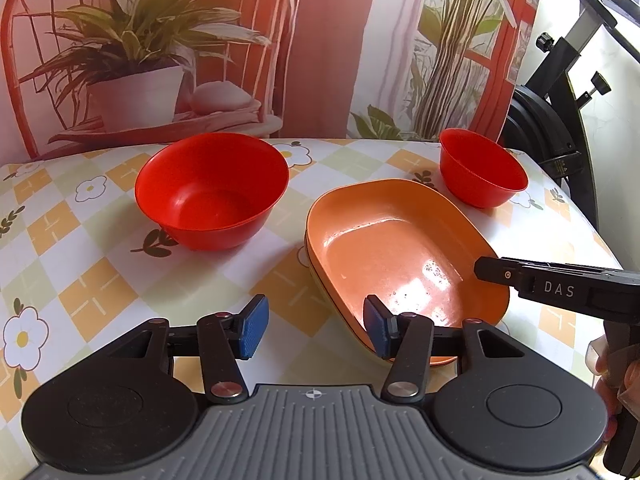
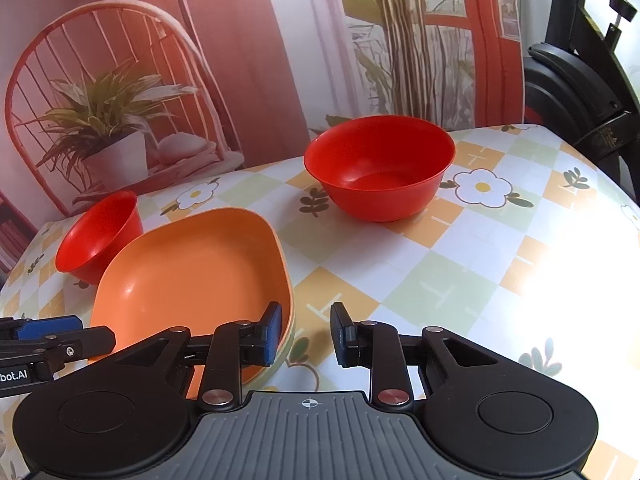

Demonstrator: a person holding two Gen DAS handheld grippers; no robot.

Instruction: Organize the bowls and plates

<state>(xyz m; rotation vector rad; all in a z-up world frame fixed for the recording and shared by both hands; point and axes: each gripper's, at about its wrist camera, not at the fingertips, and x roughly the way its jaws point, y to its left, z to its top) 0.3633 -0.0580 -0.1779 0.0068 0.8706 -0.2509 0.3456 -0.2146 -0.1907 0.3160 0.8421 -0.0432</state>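
Note:
An orange plate lies on top of another plate whose pale rim shows beneath it. One red bowl stands to its left and a second red bowl stands beyond it on the right. My left gripper is open, its right pad over the plate's near left rim. My right gripper is open too, with the plate's right rim lying between its blue pads. Neither gripper holds anything.
The table wears a checked cloth with flowers, and bright glare washes out its right side. A printed backdrop of a chair and plants stands behind it. Black exercise equipment rises past the right edge. A hand holds the right gripper.

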